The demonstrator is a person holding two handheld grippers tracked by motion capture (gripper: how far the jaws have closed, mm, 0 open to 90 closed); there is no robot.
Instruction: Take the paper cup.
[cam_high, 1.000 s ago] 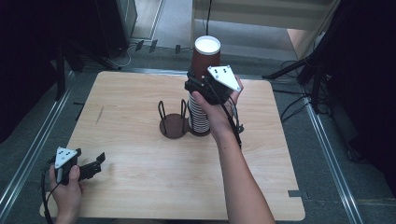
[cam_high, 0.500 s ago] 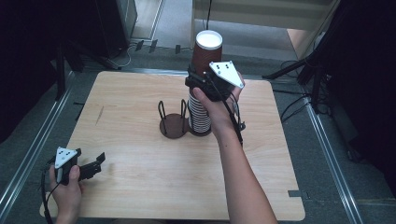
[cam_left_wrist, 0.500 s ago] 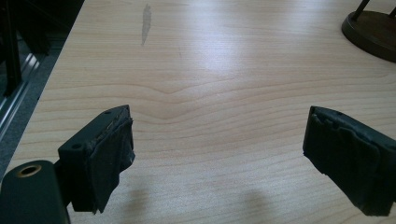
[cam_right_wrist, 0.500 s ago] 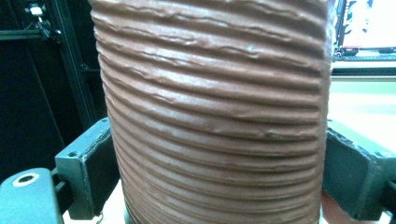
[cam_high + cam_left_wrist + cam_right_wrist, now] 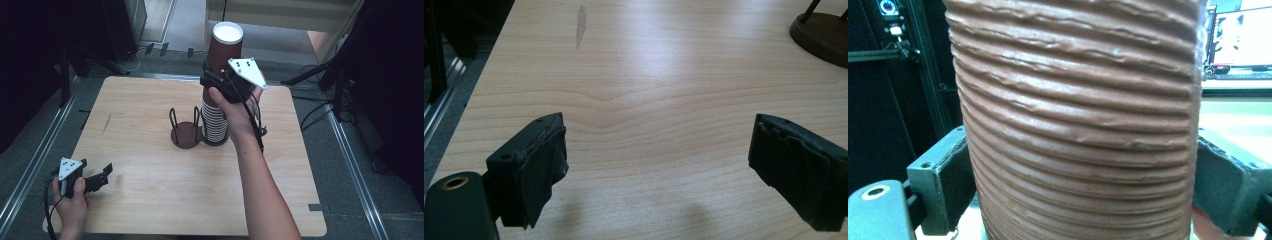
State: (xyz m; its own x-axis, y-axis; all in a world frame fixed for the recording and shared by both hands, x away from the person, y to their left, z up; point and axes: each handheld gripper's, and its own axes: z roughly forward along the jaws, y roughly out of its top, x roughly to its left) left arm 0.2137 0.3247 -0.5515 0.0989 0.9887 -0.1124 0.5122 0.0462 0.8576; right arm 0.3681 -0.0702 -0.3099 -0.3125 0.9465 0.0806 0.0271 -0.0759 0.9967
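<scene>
At the near left corner of the pale wooden table (image 5: 150, 200) we see the left gripper (image 5: 97, 179) resting low in the person's left hand (image 5: 70, 205), its jaws standing well apart with nothing between them; in the left gripper view only bare wood lies between the two black pads (image 5: 541, 165). Farther in, near the table's middle, stands a dark brown round stand with upright wire loops (image 5: 184, 132), and touching its right side is a tall stack of ribbed paper cups with white rims (image 5: 215, 122), upright on the table. Above that stack, the brown ribbed paper cup (image 5: 224, 50) is held upright, its long axis vertical and its white-lined mouth facing up, its lower end level with the top of the stack. The right gripper (image 5: 220, 82), in the person's right hand (image 5: 235, 107), clamps this cup from the near side, one jaw on each flank; in the right gripper view the ribbed wall (image 5: 1078, 125) sits between both pads, pressed against them. Beyond the table's far edge lie grey floor and dark stands.
</scene>
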